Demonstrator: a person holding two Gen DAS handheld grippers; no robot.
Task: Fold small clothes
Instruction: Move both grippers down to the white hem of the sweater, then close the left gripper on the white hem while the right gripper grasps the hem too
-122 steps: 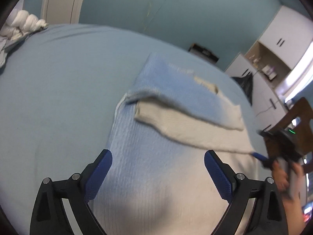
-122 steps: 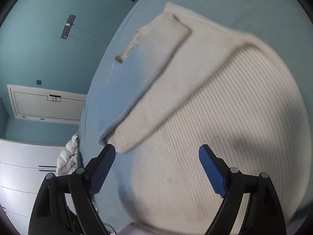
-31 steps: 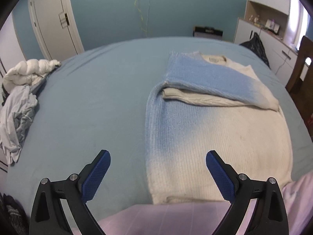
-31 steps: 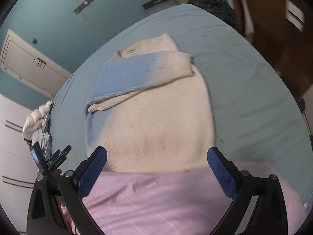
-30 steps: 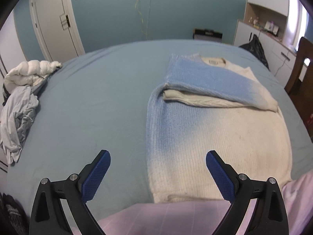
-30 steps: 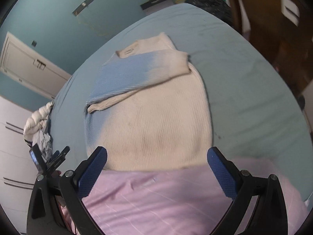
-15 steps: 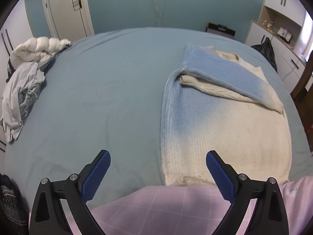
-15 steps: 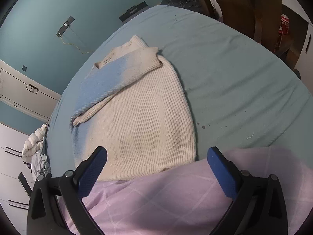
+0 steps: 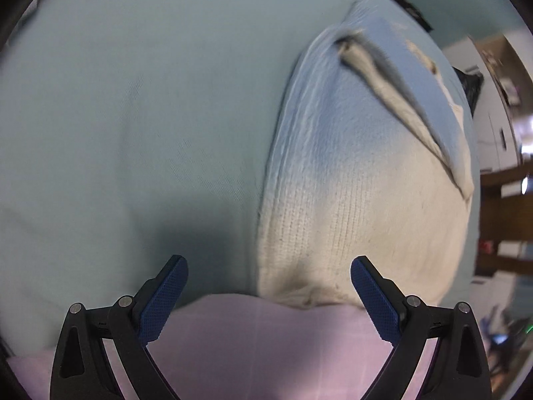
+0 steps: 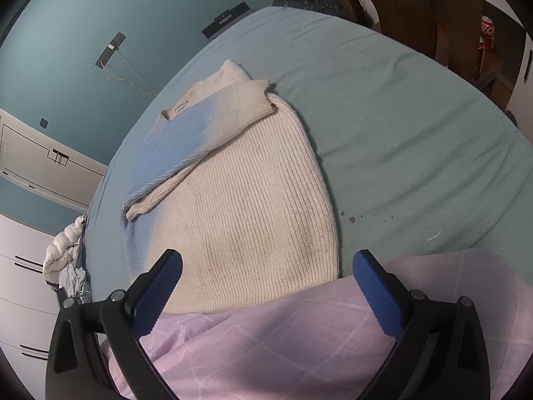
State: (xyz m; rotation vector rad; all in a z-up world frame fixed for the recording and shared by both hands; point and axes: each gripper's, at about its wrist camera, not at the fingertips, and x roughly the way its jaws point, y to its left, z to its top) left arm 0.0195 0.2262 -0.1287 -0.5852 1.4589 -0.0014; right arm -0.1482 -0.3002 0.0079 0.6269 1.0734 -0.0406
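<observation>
Cream-and-blue ribbed knit sweater [image 10: 240, 193] lies flat on a pale teal bed sheet [image 10: 399, 140], neck end twd the far wall, both sleeves [image 10: 206, 133] folded across the chest, one over the other. Its hem sits at the near edge of the bed, just beside a pink checked fabric [image 10: 299, 340] that fills the bottom of both views. Left gripper [image 9: 268, 295] hovers low over the hem's left corner, blue pads wide apart w/ nothing between them; that view is blurred. Right gripper [image 10: 266, 283] hangs higher above the hem, tongs also spread wide and empty. A heap of white and grey clothes [image 10: 65, 260] rests at the bed's left edge, well apart from the sweater. Brown wooden chair [image 10: 429, 10] stands beyond the bed's right side.
</observation>
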